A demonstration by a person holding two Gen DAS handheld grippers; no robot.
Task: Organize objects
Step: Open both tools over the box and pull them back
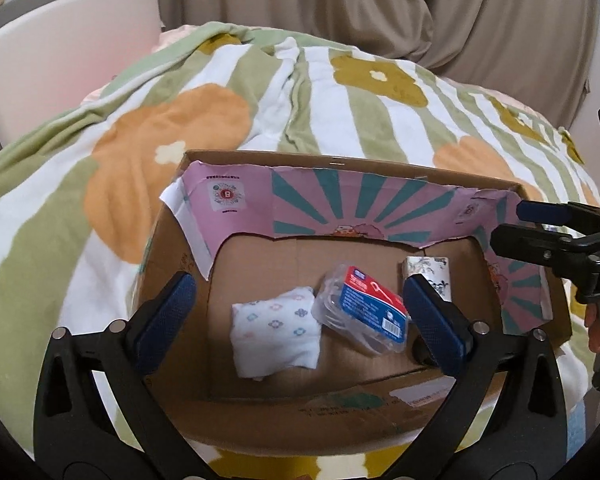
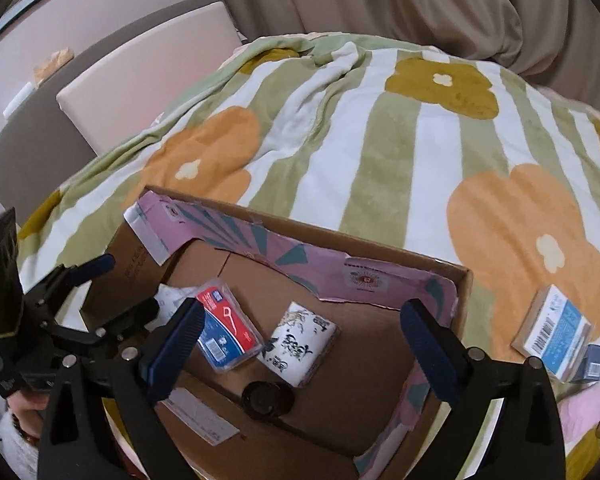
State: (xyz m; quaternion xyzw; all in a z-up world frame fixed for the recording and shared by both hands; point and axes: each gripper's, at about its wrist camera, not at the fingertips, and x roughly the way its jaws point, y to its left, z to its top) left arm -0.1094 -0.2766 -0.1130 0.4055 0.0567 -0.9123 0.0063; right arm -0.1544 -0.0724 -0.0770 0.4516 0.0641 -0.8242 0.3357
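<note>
Sitting on the striped flower blanket [image 2: 380, 140] is my cardboard box [image 1: 168, 240], open at the top, with torn pink lining along its inner walls. On its floor I see a folded white cloth [image 1: 276, 330] with small flower prints, and touching its right side a clear plastic pack [image 1: 362, 314] with a red and blue label. Beyond that lies a white tissue pack [image 2: 300, 342] with black drawings, and near it a dark round lid [image 2: 267, 400].

My left gripper [image 1: 300, 320] hangs over the box with its jaws spread wide and nothing between them. My right gripper [image 2: 304, 350] is also over the box, spread apart and empty.

Outside the box, on the blanket to the right, rests a blue and white carton [image 2: 556, 332], well apart from both grippers.
</note>
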